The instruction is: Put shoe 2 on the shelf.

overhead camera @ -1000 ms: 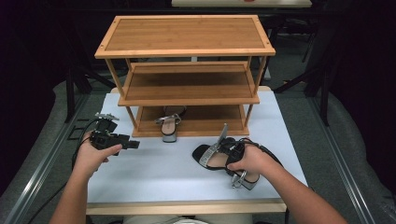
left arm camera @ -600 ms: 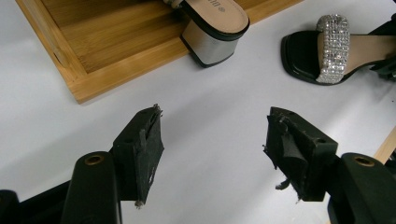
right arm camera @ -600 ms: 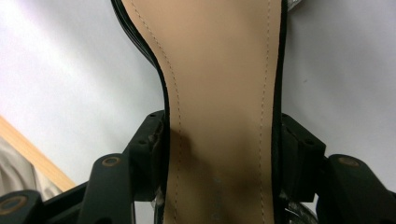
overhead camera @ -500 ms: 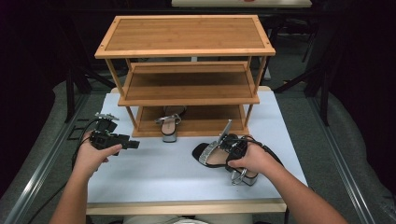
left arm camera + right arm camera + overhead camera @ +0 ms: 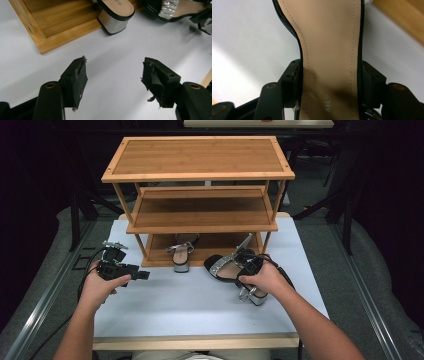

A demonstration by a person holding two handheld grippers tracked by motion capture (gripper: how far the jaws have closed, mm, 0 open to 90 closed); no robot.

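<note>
A black sandal (image 5: 329,50) with a tan insole printed in grey letters and a glittering silver strap sits between the black jaws of the right gripper (image 5: 329,85). A second sandal (image 5: 181,254) shows the same tan insole, black edging and a silver block heel. The shoe rack (image 5: 200,157) is honey-brown wood with a straight grain, on a white bench (image 5: 200,305). The left gripper (image 5: 113,75) is black.

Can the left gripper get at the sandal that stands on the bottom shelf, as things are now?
Probably yes. The left gripper is open over bare table, and the sandal's silver heel juts over the shelf's front edge with nothing between. The other sandal lies off to the side.
</note>
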